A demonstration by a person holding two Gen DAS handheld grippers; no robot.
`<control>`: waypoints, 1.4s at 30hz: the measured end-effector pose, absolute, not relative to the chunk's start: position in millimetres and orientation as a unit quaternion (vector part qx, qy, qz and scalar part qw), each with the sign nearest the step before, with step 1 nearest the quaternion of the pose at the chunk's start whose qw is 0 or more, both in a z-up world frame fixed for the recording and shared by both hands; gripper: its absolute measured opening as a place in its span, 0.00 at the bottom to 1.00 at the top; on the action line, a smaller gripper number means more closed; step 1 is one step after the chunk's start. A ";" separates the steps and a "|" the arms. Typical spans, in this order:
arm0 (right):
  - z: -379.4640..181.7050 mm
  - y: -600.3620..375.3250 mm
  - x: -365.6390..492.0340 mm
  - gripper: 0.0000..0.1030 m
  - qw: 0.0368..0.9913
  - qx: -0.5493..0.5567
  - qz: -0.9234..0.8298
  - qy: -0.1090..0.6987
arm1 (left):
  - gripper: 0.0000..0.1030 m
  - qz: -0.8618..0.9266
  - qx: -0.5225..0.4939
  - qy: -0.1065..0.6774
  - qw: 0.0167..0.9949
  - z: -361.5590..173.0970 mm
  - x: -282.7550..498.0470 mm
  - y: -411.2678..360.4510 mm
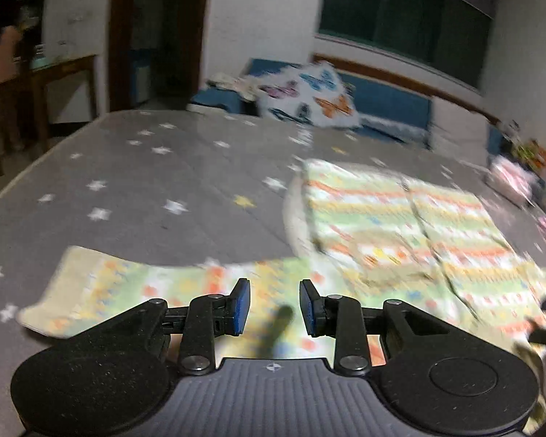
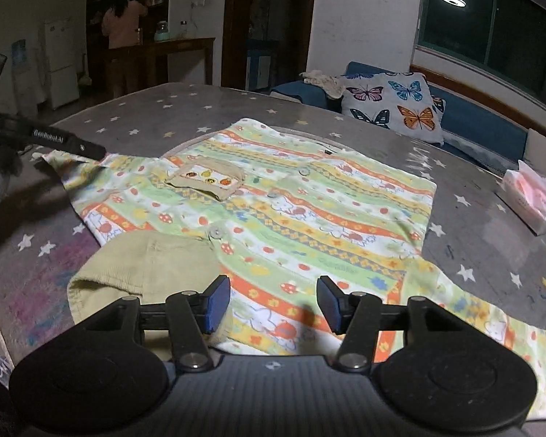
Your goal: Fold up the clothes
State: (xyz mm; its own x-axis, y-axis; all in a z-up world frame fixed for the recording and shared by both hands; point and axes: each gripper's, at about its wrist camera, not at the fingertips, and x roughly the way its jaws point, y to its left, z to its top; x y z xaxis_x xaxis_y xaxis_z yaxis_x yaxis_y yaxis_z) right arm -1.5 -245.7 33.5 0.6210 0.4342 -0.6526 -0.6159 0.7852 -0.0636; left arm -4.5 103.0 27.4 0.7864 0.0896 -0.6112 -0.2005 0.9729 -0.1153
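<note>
The striped jacket [image 2: 273, 211] lies flat on the star-print table [image 2: 200, 109]. Right gripper [image 2: 273, 302] hovers open over its collar; left gripper [image 1: 275, 306], open, probably above one sleeve

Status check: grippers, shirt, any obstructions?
Left gripper open over sleeve. Right gripper open, empty. Shirt flat, unfolded. Tissue box clear of it.

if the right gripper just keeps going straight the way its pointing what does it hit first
Most likely the patterned shirt itself: the right gripper, open, points low across its spread front panel. Depth is hard to judge, but nothing stands between the fingers and the cloth.
</note>
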 end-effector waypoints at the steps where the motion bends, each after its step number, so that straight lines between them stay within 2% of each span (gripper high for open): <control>1: 32.6 -245.6 -0.5 0.53 0.889 -0.140 0.294 0.321 | 0.31 0.092 -0.091 0.314 0.941 28.2 -5.2 111.6; 4: 30.0 -245.5 2.2 0.53 0.889 -0.136 0.292 0.326 | 0.33 0.142 -0.098 0.312 0.934 25.6 -10.2 139.2; 10: 25.6 -242.2 4.9 0.61 0.887 -0.136 0.292 0.331 | 0.48 0.218 -0.100 0.309 0.920 17.0 -13.1 185.6; 13: 24.9 -240.7 5.7 0.65 0.886 -0.138 0.292 0.332 | 0.48 0.216 -0.090 0.323 0.917 9.6 -3.4 196.7; 15: 24.1 -239.9 6.5 0.65 0.885 -0.139 0.291 0.334 | 0.47 0.210 -0.080 0.330 0.917 4.7 1.6 201.3; 19: 22.1 -237.5 7.4 0.67 0.884 -0.142 0.289 0.339 | 0.23 0.200 -0.053 0.328 0.922 0.9 16.5 204.2; 21: 20.3 -237.1 8.2 0.67 0.882 -0.144 0.289 0.343 | 0.18 0.192 -0.039 0.329 0.924 0.6 21.9 203.3; 24: 17.8 -236.6 8.9 0.68 0.881 -0.146 0.287 0.347 | 0.17 0.188 -0.014 0.329 0.925 -1.0 33.8 199.4; 32: 31.8 -235.0 7.5 0.68 0.882 -0.162 0.290 0.334 | 0.36 0.210 -0.038 0.319 0.923 4.0 23.2 204.3; 34: 39.2 -231.3 8.4 0.68 0.882 -0.163 0.299 0.326 | 0.46 0.225 -0.055 0.313 0.921 7.8 11.0 206.8; 37: 44.7 -218.3 10.0 0.68 0.878 -0.164 0.317 0.319 | 0.52 0.241 -0.086 0.309 0.916 11.6 -8.8 210.7; 42: 46.6 -176.3 11.3 0.68 0.862 -0.186 0.361 0.302 | 0.52 0.254 -0.139 0.310 0.906 12.7 -31.4 216.2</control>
